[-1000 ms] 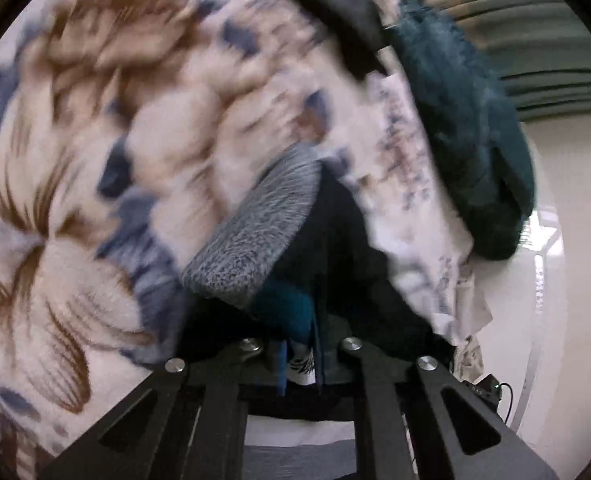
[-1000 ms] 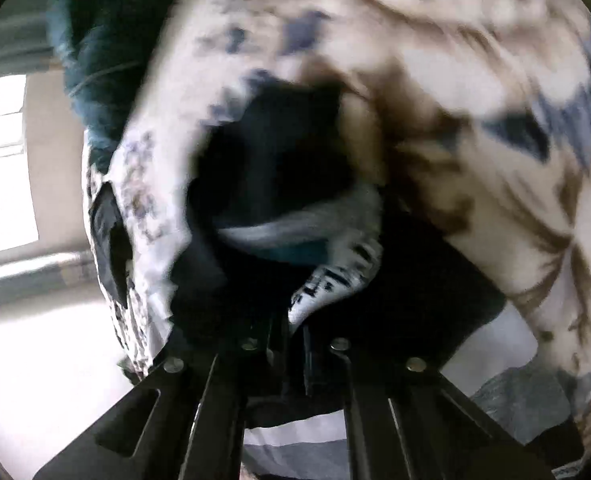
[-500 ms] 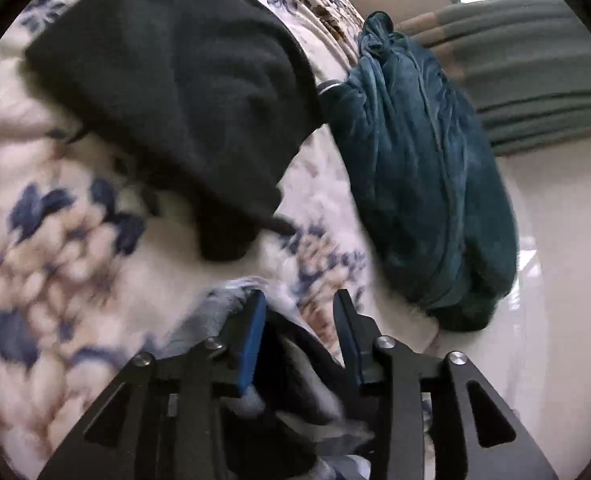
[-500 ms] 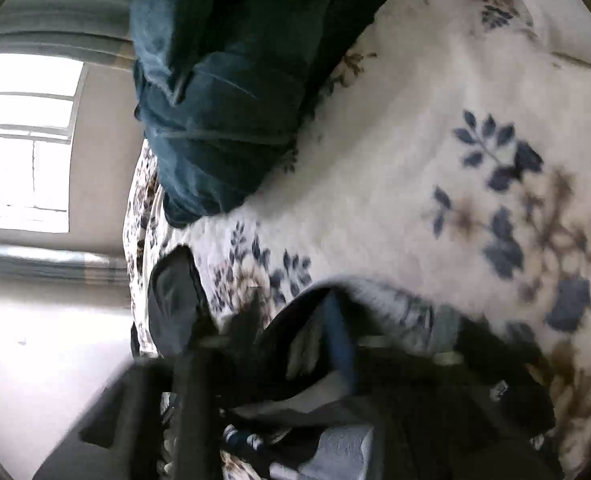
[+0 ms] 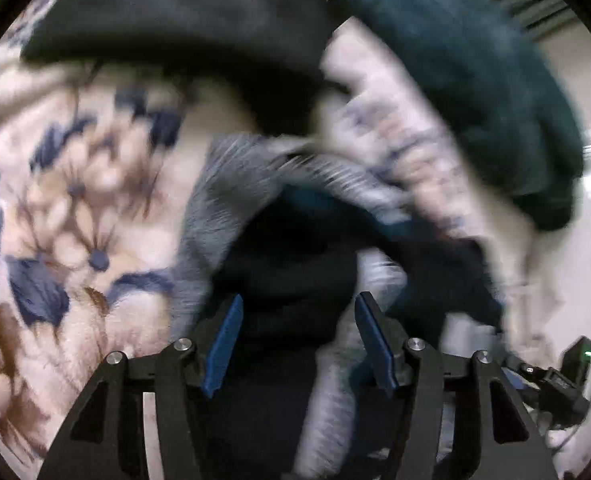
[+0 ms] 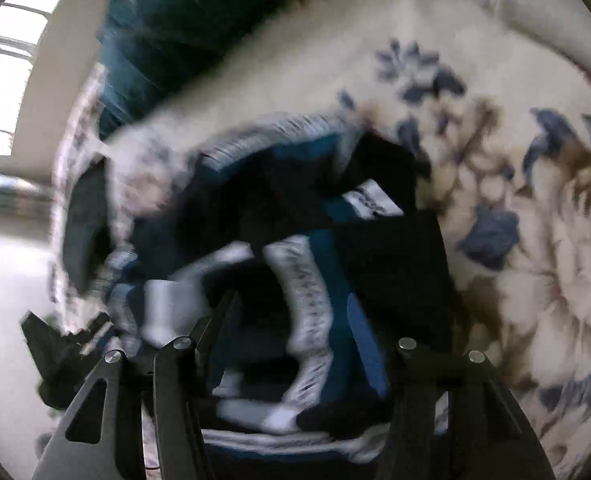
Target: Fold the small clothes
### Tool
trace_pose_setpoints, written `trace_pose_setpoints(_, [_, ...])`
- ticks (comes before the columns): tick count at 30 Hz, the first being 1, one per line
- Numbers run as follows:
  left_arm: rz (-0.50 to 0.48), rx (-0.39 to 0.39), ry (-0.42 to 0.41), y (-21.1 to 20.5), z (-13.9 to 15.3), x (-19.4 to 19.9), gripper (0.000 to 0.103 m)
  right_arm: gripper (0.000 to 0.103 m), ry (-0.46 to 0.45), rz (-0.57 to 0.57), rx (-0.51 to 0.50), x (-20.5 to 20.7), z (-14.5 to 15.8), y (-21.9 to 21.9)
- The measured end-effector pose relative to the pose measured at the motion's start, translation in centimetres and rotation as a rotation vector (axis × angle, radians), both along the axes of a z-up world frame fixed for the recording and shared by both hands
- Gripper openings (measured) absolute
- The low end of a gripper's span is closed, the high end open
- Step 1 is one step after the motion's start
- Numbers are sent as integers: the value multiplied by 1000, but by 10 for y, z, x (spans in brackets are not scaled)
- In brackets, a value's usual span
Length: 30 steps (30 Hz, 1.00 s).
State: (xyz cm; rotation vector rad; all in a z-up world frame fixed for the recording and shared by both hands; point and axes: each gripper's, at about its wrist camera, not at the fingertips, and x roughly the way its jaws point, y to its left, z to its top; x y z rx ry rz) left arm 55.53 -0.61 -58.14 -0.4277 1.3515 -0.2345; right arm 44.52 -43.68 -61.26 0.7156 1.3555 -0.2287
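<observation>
A small pile of clothes lies on a floral blanket (image 5: pixel 75 208): grey knit (image 5: pixel 223 184), black fabric (image 5: pixel 295 264) and teal and white patterned pieces (image 6: pixel 307 300). Both views are motion-blurred. My left gripper (image 5: pixel 297 332) is open, its blue pads (image 5: pixel 225 344) spread on either side of the black fabric with nothing gripped. My right gripper (image 6: pixel 291 328) is open over the same pile (image 6: pixel 279 240), its jaws wide apart above the black and patterned cloth. The blanket also shows in the right wrist view (image 6: pixel 535 240).
A dark teal bundle (image 5: pixel 475 92) lies at the blanket's far edge and also shows in the right wrist view (image 6: pixel 175 32). A black garment (image 5: pixel 183 28) lies beyond the pile. A pale floor (image 6: pixel 3 320) and a small black device (image 5: pixel 567 376) lie past the blanket's edge.
Both grippers were shut on the clothes one second ago; they have opened wide and let go. The pile now lies on the blanket between the jaws, and both cameras are still moving.
</observation>
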Motion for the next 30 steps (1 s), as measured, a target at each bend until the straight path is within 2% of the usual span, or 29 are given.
trace_pose_setpoints(2, [0, -22, 6, 4, -10, 5, 56, 53, 29, -30, -30, 6, -18, -14])
trace_pose_setpoints(3, [-1, -30, 5, 6, -8, 7, 56, 53, 28, -40, -20, 7, -16, -16])
trace_pose_setpoints(6, [-40, 7, -12, 4, 12, 6, 56, 56, -26, -22, -4, 0, 16, -16])
trace_pose_setpoints(7, [-50, 38, -32, 2, 22, 2, 56, 59, -33, -19, -6, -8, 27, -16])
trace_pose_setpoints(8, [-45, 67, -68, 0, 37, -7, 60, 70, -37, -16, -3, -20, 41, -15])
trace_pose_setpoints(9, [-44, 76, -91, -3, 47, -14, 68, 80, -36, -14, 0, -31, 52, -16])
trace_pose_setpoints(10, [-59, 87, -120, -11, 64, -27, 88, 84, -33, -10, 3, -41, 61, -17])
trace_pose_setpoints(11, [-76, 100, -138, -18, 75, -38, 92, 93, -22, -2, 8, -56, 72, -18])
trace_pose_setpoints(13, [-120, 161, -185, -43, 99, -71, 92, 99, -11, 5, 15, -80, 89, -24])
trace_pose_setpoints(15, [-170, 195, -195, -67, 113, -101, 92, 99, 15, 24, 35, -105, 98, -32])
trace_pose_setpoints(17, [-219, 222, -201, -99, 126, -148, 92, 100, 42, 55, 58, -129, 109, -44])
trace_pose_setpoints(19, [-248, 240, -182, -135, 129, -191, 92, 99, 65, 122, 76, -148, 116, -61])
trace_pose_setpoints(21, [-258, 243, -126, -179, 124, -247, 92, 99, 51, 201, 104, -161, 118, -77])
trace_pose_setpoints(26, [-241, 220, 77, -282, 77, -355, 92, 99, 61, 405, 139, -180, 105, -120])
trace_pose_setpoints(30, [-257, 204, 185, -346, 44, -407, 92, 99, 55, 449, 147, -180, 80, -157])
